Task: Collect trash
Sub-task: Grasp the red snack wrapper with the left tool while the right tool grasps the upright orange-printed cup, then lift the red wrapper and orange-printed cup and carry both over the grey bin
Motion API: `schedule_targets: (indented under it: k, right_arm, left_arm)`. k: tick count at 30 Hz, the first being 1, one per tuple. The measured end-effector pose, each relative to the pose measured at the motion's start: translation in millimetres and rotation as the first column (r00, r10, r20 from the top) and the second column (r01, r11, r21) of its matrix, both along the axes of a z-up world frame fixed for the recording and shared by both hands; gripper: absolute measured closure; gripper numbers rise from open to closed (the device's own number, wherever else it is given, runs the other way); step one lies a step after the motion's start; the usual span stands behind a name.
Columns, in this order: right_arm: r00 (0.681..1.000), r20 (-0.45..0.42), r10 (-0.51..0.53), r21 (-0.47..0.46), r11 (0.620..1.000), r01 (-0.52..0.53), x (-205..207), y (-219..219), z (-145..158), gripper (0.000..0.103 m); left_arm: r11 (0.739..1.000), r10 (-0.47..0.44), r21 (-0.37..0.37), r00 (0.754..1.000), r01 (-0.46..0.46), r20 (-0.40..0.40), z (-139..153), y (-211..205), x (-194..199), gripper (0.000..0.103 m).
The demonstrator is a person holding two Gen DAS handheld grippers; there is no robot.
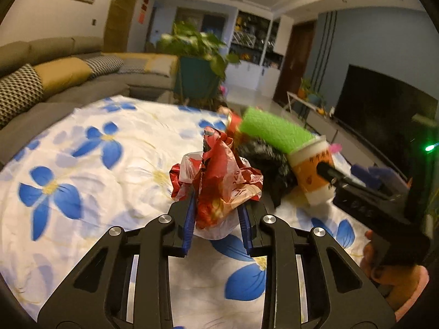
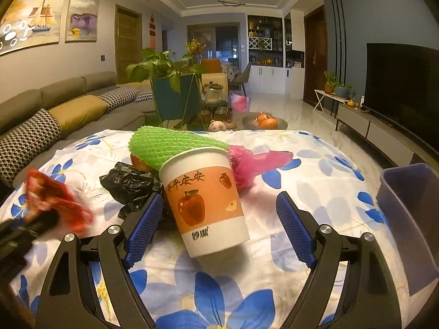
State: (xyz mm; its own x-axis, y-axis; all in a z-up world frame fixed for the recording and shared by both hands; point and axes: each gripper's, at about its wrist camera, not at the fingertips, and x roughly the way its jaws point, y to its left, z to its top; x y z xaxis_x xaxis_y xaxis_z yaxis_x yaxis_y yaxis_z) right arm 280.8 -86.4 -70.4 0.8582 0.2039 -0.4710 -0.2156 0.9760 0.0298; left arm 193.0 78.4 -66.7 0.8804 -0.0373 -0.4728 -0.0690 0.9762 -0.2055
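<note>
A crumpled red and white plastic bag (image 1: 219,189) lies on the flower-print cloth (image 1: 90,164). My left gripper (image 1: 218,220) has its blue pads pressed against both sides of the bag. An orange and white paper cup (image 2: 208,200) stands tilted on the cloth between the wide-apart fingers of my right gripper (image 2: 219,229), which is open; there is a gap to the right pad (image 2: 295,230). Behind the cup lie a green foam net (image 2: 170,145), a black plastic bag (image 2: 131,183) and a pink bag (image 2: 252,164). In the right wrist view the red bag (image 2: 55,200) shows blurred at the left.
A blue plastic bin (image 2: 411,213) stands at the right edge of the cloth. A grey sofa (image 2: 55,109) runs along the left. A teal plant stand (image 2: 175,101) and a plate of oranges (image 2: 264,122) sit beyond the far edge. A television (image 2: 403,87) is at right.
</note>
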Motion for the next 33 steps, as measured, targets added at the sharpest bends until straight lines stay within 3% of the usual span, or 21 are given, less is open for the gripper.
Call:
schedule_targets:
  k: [5,7,10,19,25,33]
  right_arm:
    - [0.998,-0.06,0.019,-0.003,1.0,-0.019,15,6,-8,0.031]
    - [0.996,-0.087,0.034,-0.011,0.999,-0.035,20,10,-12,0.042]
    - [0.995,-0.089,0.053,-0.016,0.998,-0.055,17,12,-13,0.044]
    - [0.998,-0.019,0.068,0.022,0.997,-0.068,-37,-13,0,0.045]
    - [0.999,-0.029,0.043,0.086,0.995,-0.04,-78,-43,2,0.045]
    - [1.0,-0.001,0.0,0.096,0.995,0.0,-113,-67,14,0.045]
  left_arm:
    - [1.0,0.028,0.002,0.999,-0.028,0.036,11,8,-12,0.076]
    - [1.0,0.029,0.006,0.999,-0.029,0.039,12,8,-15,0.076]
    - [0.999,0.036,0.02,0.999,-0.037,0.039,13,8,-17,0.076]
    - [0.999,0.046,0.023,0.998,-0.048,0.049,18,6,-30,0.076]
    - [1.0,0.027,0.013,0.998,-0.028,0.058,22,-3,-40,0.076]
    - [1.0,-0.008,0.018,0.997,0.007,0.079,30,-21,-56,0.076]
